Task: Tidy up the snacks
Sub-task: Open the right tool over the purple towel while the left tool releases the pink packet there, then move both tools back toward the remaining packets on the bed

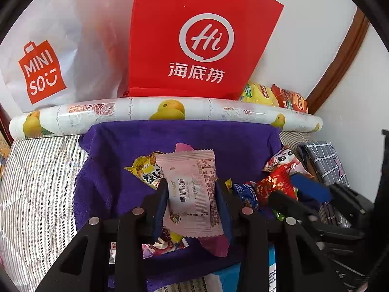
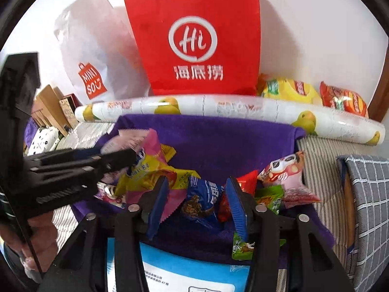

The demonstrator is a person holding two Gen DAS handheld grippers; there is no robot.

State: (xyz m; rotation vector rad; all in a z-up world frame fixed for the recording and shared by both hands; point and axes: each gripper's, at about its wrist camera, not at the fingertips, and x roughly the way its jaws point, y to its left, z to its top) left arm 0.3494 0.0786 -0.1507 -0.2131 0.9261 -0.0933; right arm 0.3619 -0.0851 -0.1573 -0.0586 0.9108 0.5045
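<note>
The left hand-held gripper [image 1: 192, 192] is clamped on a pink snack packet [image 1: 192, 194], lifted over the purple cloth [image 1: 116, 146]. The right hand-held gripper [image 2: 197, 189] stands wide apart around a blue snack packet [image 2: 201, 202] lying in the pile on that cloth, its pads [image 2: 158, 202] not touching it. A red paper bag [image 2: 194, 36] stands at the far side.

From my left wrist view, the pale pink snack wrapper [image 1: 192, 192] covers most of a darker pink packet [image 1: 215, 244] and half of the yellow foil snack [image 1: 145, 170] behind it. The white and blue printed box [image 2: 189, 267] runs off the bottom edge in the right wrist view, its small print unreadable to me. The red paper bag [image 2: 194, 36] hides part of the yellow chip bag [image 2: 289, 90]. The green wrapper [image 2: 240, 248] sits half behind my right tool [image 2: 197, 199].
</note>
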